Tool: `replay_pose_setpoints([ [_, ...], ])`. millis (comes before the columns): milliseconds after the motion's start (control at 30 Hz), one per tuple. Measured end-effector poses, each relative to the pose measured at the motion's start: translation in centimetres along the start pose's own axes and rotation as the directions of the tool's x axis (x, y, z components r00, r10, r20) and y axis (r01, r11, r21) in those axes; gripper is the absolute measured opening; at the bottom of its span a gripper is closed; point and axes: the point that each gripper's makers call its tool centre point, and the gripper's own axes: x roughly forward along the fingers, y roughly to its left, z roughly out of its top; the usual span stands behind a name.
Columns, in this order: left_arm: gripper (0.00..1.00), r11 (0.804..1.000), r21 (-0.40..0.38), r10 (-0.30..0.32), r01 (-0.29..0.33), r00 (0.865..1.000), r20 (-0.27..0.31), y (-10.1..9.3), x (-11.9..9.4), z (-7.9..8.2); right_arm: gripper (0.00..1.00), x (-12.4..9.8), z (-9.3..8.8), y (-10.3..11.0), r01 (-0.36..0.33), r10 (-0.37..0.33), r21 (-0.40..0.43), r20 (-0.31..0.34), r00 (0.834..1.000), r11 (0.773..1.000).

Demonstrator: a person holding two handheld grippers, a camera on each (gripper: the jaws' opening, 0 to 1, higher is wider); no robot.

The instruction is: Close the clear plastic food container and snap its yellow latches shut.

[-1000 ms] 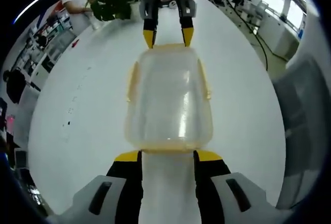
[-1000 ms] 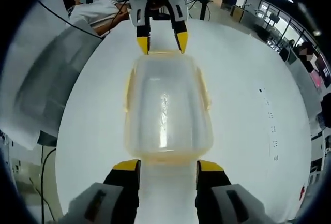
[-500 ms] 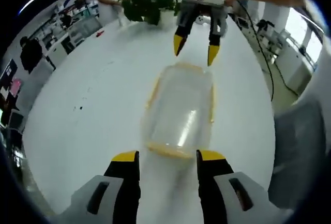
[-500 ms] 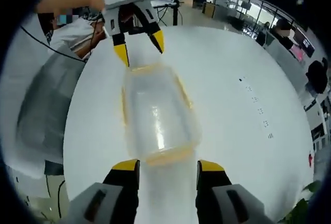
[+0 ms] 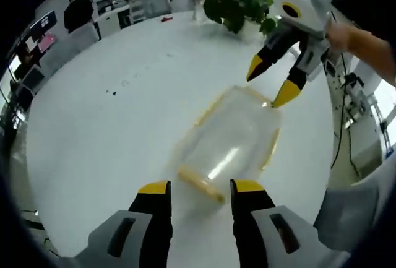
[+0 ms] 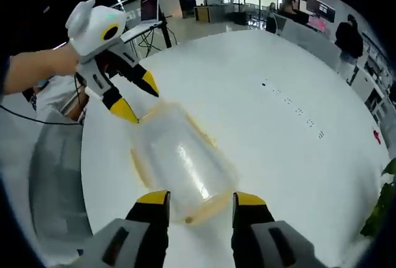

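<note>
On the white table, both hand-held grippers hover unclenched at opposite ends of the clear container

nothing readable here: the small dark marks on the white tabletop are too tiny to make out, and the clear container carries no legible label or print

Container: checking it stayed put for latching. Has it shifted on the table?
No: the container still parallels the dark marks on the table; the camera swung.
</note>
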Motion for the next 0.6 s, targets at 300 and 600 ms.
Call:
replay_pose_setpoints([
  [300,0.36,0.985,-0.175,0.006,-0.005,1.0,0.006,-0.6,0.6,-0.6,0.39,0.6,-0.4,-0.3,0.035,-0.038,0.167,0.013,0.999,0.985],
  [600,0.35,0.954,-0.3,0.025,-0.018,1.0,0.018,-0.3,0.9,-1.0,0.39,1.4,-1.3,-0.2,0.035,-0.038,0.334,0.004,0.999,0.942],
])
